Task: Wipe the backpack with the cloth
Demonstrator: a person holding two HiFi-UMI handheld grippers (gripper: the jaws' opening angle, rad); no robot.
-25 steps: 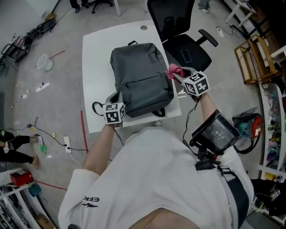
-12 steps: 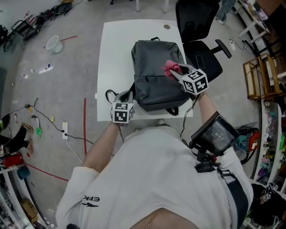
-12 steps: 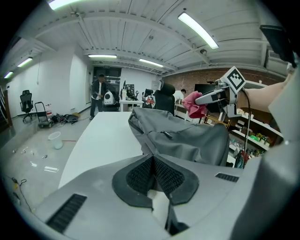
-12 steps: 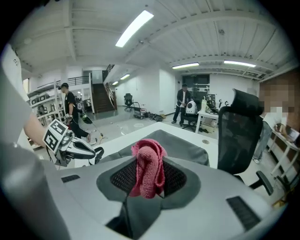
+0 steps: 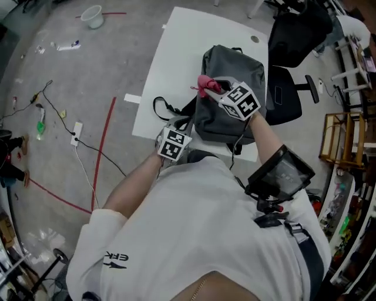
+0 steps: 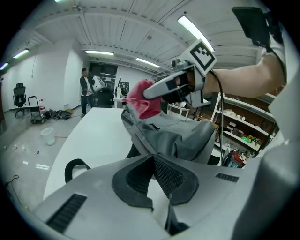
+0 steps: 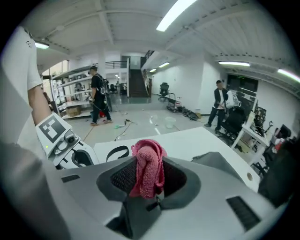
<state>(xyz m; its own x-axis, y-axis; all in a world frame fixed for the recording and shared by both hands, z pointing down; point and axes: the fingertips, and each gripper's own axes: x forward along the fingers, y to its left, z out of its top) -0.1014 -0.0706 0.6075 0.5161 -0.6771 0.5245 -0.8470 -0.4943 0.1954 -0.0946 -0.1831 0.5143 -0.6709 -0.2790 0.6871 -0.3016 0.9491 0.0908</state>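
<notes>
A grey backpack (image 5: pixel 235 73) lies flat on the white table (image 5: pixel 170 59). My right gripper (image 5: pixel 212 89) is shut on a pink cloth (image 5: pixel 204 84), which is pressed on the backpack's front near its left side. In the right gripper view the cloth (image 7: pixel 148 171) hangs bunched between the jaws of the right gripper (image 7: pixel 149 185). My left gripper (image 5: pixel 183 124) is at the backpack's near left corner, beside a black strap (image 5: pixel 164 109). Seen from the left gripper (image 6: pixel 153 157), the jaws meet on the edge of the backpack (image 6: pixel 187 136).
A black office chair (image 5: pixel 288 94) stands against the table's right side. On the floor to the left are a cable with a power strip (image 5: pixel 76 132), a red tape line (image 5: pixel 104 147) and a white bucket (image 5: pixel 93 14). Shelving (image 5: pixel 343 135) fills the right.
The right gripper carried the pink cloth from the backpack's right edge leftward across its front. The left gripper stayed at the near left corner. The head view has swung round.
</notes>
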